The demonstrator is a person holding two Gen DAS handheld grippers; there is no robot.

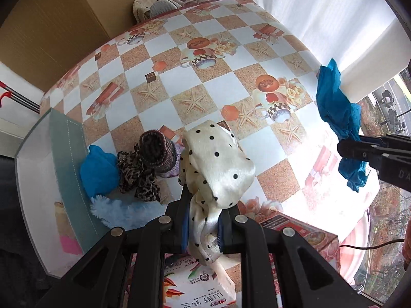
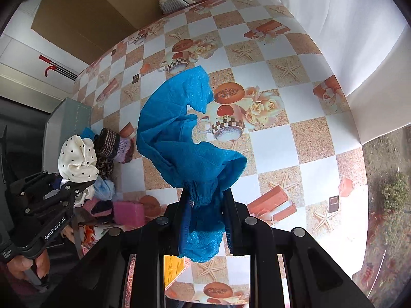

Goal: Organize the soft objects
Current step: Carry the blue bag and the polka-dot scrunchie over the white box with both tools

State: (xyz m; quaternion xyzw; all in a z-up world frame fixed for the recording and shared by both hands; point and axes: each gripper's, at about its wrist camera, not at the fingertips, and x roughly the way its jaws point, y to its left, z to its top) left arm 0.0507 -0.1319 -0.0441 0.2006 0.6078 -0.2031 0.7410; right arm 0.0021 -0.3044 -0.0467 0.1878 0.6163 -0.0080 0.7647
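Nearest to us in the left wrist view, the left gripper (image 1: 203,228) is clamped tight on a cream polka-dot scarf (image 1: 218,164), whose bunched cloth rises out from between the blue pads (image 1: 185,228) and hangs above the table. In the right wrist view, the right gripper (image 2: 206,213) is likewise closed hard on a blue sequined cloth (image 2: 185,138); its gathered edge is pinched between the fingers and the rest billows out over the table.

Just below the left gripper we see a printed food packet (image 1: 197,290). Beyond the scarf, on the left side of the checkered tablecloth (image 1: 226,89), lies a small heap of soft things: a fluffy light-blue item (image 1: 115,210), a leopard-print cloth (image 1: 136,177), a blue bundle (image 1: 99,169) and a rolled striped knit piece (image 1: 159,151). They lie touching one another, beside the wall of a grey-green box (image 1: 66,159) at the table's left edge.

At the right of the left wrist view, the right gripper's black fingers (image 1: 364,151) hold the blue cloth up, well apart from the heap.

Farthest off, past the table's far edge, we see a pile of towels (image 1: 164,0), a brown cardboard sheet (image 1: 51,33) and a white curtain (image 1: 321,12).
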